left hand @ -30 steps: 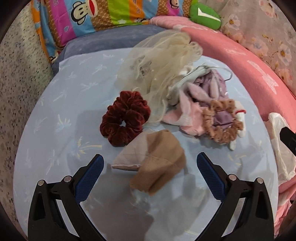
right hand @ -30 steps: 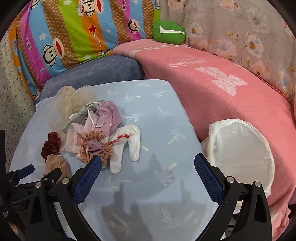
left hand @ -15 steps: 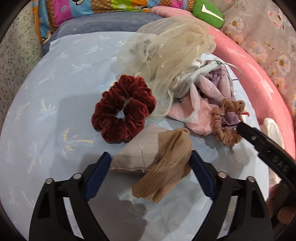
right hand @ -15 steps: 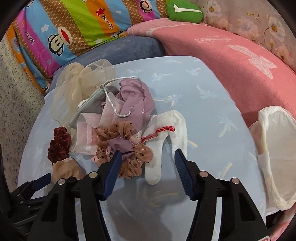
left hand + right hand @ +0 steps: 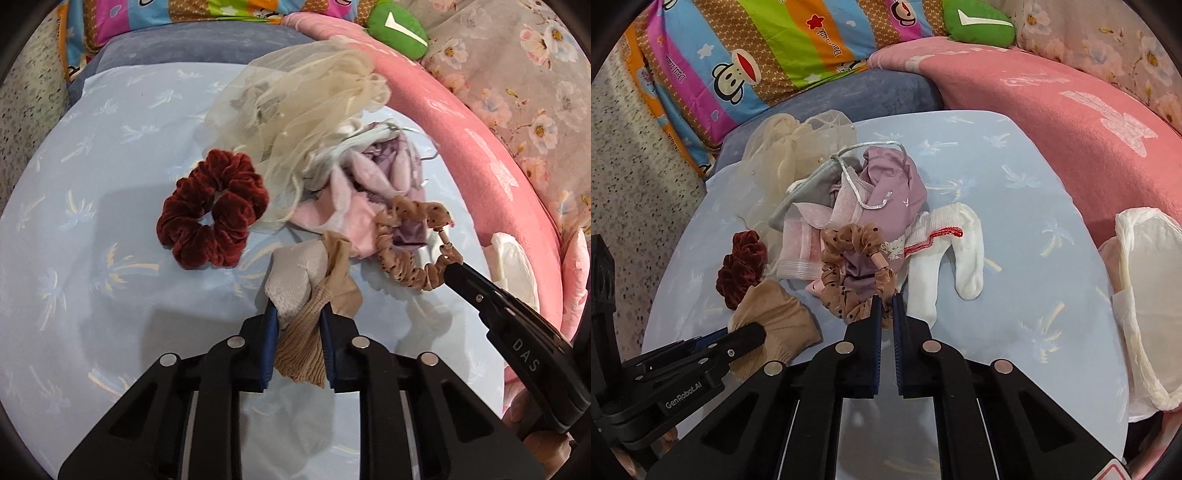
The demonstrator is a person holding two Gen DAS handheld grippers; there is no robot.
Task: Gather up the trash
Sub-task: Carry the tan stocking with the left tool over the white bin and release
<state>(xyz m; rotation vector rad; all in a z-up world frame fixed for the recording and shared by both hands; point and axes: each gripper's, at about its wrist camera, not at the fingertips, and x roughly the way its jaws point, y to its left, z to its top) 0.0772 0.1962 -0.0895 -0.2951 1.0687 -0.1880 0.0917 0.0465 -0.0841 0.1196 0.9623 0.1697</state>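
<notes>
Tan stocking [image 5: 314, 295]: bunched between the blue pads of the left gripper [image 5: 298, 325], at the near edge of the clutter on the blue table [image 5: 92, 258]. Those jaws, wide apart a second ago, have just been closing and now pinch the fabric.

Dotted scrunchie [image 5: 849, 273]: caught at its near loop by the right gripper [image 5: 884, 314], whose jaws have likewise just been closing from fully open to almost touching, with only thin cloth between them.

Still on the table: a red scrunchie [image 5: 212, 214], cream tulle [image 5: 303, 103], a pink-and-lilac heap [image 5: 369, 184] and a white sock [image 5: 945, 258], all untouched.

Bin bag [image 5: 1145, 302]: white-lined, open-mouthed, just past the table's right edge against the pink cover [image 5: 1071, 122].

What it means: both grips look made at once, so two pieces seem ready to lift and carry to the bag. Most of the pile remains.

Risk: the scrunchie lies on the lilac cloth and may drag it along.
</notes>
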